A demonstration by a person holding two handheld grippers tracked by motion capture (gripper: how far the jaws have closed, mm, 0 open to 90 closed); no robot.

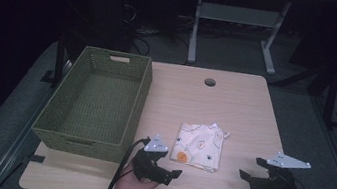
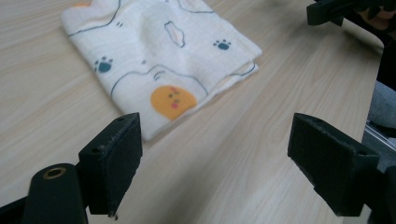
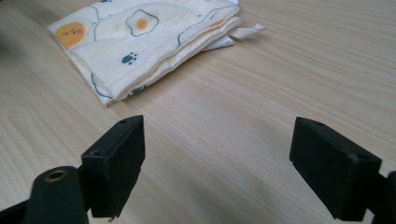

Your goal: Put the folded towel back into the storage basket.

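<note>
Between the two claws, near the worktop's (image 1: 246,101) front edge, lies a folded cloth (image 1: 199,146), flat and apart from both. Left claw (image 1: 170,174) and right claw (image 1: 252,169) stand wide with nothing in them. Being soft, light and limp, the cloth would likely sag and unfold if lifted; pinching all layers at a corner or folded edge looks safest. Beside it sits a basket (image 1: 136,101).

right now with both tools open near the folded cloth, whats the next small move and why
Probably ease the left tool forward to the cloth's near edge. Its jaws stand open and empty, the folded cloth lies flat just ahead of them, and the green basket at the left has nothing in it.
</note>
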